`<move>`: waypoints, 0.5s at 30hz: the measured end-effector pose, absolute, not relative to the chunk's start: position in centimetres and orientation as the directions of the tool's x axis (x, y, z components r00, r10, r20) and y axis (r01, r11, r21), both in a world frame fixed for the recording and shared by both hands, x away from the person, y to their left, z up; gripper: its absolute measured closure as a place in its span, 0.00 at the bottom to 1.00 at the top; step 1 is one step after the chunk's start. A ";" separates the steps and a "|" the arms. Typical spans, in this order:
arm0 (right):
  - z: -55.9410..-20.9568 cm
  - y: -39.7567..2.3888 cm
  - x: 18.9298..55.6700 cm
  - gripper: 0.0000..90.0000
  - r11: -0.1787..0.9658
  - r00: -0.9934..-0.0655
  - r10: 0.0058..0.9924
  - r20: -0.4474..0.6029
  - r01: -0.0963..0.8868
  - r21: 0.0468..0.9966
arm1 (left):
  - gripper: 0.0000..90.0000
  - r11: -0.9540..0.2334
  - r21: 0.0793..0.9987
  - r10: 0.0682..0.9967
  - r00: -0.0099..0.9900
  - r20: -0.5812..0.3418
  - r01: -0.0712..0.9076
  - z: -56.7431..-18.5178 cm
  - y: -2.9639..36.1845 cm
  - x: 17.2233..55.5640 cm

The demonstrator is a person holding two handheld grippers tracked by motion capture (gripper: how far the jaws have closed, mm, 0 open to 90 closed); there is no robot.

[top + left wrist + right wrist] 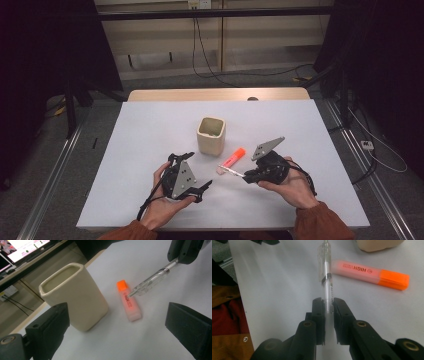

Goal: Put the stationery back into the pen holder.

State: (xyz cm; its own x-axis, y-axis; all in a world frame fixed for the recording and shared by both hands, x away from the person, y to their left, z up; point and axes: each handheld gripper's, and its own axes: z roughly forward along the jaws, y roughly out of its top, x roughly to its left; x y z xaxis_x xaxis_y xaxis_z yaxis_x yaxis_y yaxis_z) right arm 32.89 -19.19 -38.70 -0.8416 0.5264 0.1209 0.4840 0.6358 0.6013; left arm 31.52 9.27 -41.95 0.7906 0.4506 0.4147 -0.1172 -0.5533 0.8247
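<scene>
A cream square cup [211,134] [74,296] stands upright at the middle of the white table [150,130]. Just right of it lies an orange highlighter [232,159] [128,300] [369,272]. My right gripper [247,175] [328,305] is shut on a clear pen [232,171] [151,281] [325,277], whose tip hangs over the highlighter's pale end. My left gripper [199,186] [117,327] is open near the front left of the cup, with nothing between its jaws.
Cables [210,70] trail over the floor behind the table. Metal rails [55,170] run along both sides. Dark stands [70,100] sit at the far left and right. A monitor [22,250] shows in the left gripper view.
</scene>
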 end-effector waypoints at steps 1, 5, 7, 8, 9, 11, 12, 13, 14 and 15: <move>-38.6 -19.1 32.9 0.89 0.635 -0.842 0.527 0.118 0.482 0.604 | 0.06 -0.556 0.822 0.448 0.787 0.424 -0.126 -42.0 9.1 31.6; -38.2 -18.8 33.2 0.89 0.638 -0.846 0.521 0.113 0.473 0.608 | 0.06 -0.588 0.792 0.425 0.769 0.477 -0.166 -42.1 8.5 31.6; -38.1 -18.6 33.2 0.89 0.639 -0.846 0.521 0.112 0.473 0.607 | 0.06 -0.610 0.767 0.404 0.753 0.519 -0.201 -42.1 8.2 31.7; -38.1 -18.5 33.3 0.89 0.639 -0.849 0.517 0.109 0.468 0.610 | 0.06 -0.619 0.755 0.397 0.744 0.537 -0.214 -42.2 8.1 31.7; -38.2 -18.4 33.4 0.89 0.646 -0.852 0.513 0.106 0.464 0.606 | 0.06 -0.631 0.741 0.386 0.735 0.557 -0.231 -42.3 8.0 31.7; -38.3 -18.0 33.5 0.89 0.647 -0.848 0.518 0.110 0.473 0.598 | 0.06 -0.649 0.718 0.368 0.724 0.584 -0.250 -42.5 7.8 31.7; -38.3 -17.9 33.6 0.89 0.653 -0.854 0.510 0.106 0.465 0.598 | 0.06 -0.662 0.703 0.358 0.714 0.602 -0.261 -42.6 7.7 31.6; -38.3 -17.8 33.6 0.89 0.652 -0.853 0.511 0.105 0.464 0.600 | 0.06 -0.676 0.686 0.348 0.703 0.620 -0.270 -42.6 7.6 31.6; -38.3 -17.7 33.7 0.89 0.653 -0.854 0.509 0.105 0.463 0.600 | 0.06 -0.682 0.677 0.342 0.697 0.630 -0.277 -42.7 7.5 31.5; -38.2 -17.6 33.7 0.89 0.651 -0.854 0.509 0.105 0.462 0.603 | 0.06 -0.690 0.665 0.336 0.688 0.643 -0.284 -42.8 7.4 31.5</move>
State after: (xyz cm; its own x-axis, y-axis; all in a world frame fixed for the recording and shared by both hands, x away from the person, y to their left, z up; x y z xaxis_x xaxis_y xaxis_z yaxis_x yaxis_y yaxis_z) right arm 33.71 -17.65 -38.20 -0.8542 0.5092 0.1052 0.4621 0.6507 0.6025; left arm 31.49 7.40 -42.81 0.6884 0.3361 0.6428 -0.2841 -0.6904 0.6653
